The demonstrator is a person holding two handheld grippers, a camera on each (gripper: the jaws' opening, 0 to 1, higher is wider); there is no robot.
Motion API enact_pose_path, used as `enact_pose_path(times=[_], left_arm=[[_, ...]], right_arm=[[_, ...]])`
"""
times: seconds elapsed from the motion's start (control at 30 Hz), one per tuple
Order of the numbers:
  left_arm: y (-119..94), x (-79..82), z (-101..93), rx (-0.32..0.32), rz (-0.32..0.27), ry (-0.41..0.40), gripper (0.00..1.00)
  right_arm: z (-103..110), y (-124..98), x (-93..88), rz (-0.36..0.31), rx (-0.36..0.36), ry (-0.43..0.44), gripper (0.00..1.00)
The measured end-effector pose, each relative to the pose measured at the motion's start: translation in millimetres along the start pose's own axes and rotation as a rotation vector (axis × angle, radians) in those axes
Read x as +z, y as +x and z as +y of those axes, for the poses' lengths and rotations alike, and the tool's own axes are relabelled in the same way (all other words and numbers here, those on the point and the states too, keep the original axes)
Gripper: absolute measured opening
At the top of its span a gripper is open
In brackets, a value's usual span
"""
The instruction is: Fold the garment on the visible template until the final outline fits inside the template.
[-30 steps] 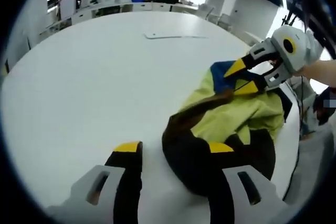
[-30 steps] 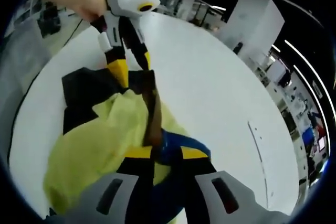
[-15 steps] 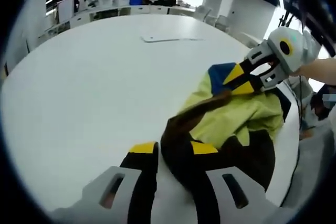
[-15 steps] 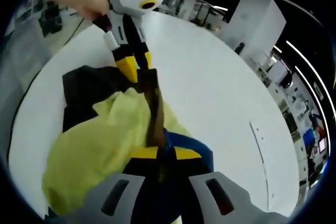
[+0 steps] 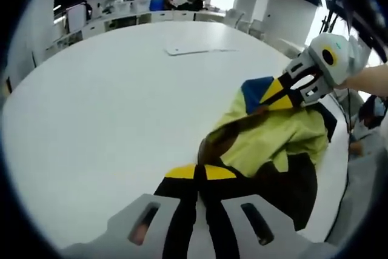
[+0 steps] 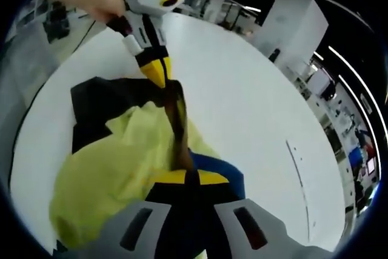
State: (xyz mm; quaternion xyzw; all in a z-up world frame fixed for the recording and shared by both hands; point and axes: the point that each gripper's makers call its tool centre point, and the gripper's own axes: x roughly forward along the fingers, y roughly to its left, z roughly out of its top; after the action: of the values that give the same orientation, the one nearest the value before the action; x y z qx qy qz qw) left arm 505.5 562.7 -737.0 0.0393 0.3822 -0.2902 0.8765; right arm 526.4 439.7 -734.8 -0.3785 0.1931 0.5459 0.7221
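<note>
Item: crumpled yellow, black and blue fabric garment (image 5: 273, 144), heaped near the edge of a round white table (image 5: 109, 101). A brown band of the cloth (image 6: 177, 128) is stretched between both tools. Left gripper (image 5: 200, 174): yellow-tipped jaws are pressed together on the band's dark end. Right gripper (image 6: 185, 179): jaws are closed on the blue-edged end. A flat pale sheet (image 5: 191, 50), possibly the template, is noted well apart. Risk: the narrow band may be pulled free under tension, or the heap dragged off the near edge.

Bright overhead strip lighting, soft focus, strong fisheye bending, perhaps motion-blurred edges
</note>
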Motion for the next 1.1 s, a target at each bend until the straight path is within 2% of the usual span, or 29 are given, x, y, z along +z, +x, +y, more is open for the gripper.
enact_pose_path(times=[0.33,0.9,1.1], left_arm=[[-12.2,12.4,-5.8,-0.002,-0.021,0.008,0.00],[-40.3,39.5,-39.9,-0.040,-0.059,0.049,0.00],[-51.1,62.2,-57.9,-0.040,-0.089,0.087,0.00]], right_arm=[[-3.6,-16.3,6.6,-0.010,-0.022,0.028,0.03],[-5.7,-69.5,15.5,-0.013,-0.124,0.098,0.03],[-12.0,-100.0,22.8,-0.030,-0.185,0.115,0.03]])
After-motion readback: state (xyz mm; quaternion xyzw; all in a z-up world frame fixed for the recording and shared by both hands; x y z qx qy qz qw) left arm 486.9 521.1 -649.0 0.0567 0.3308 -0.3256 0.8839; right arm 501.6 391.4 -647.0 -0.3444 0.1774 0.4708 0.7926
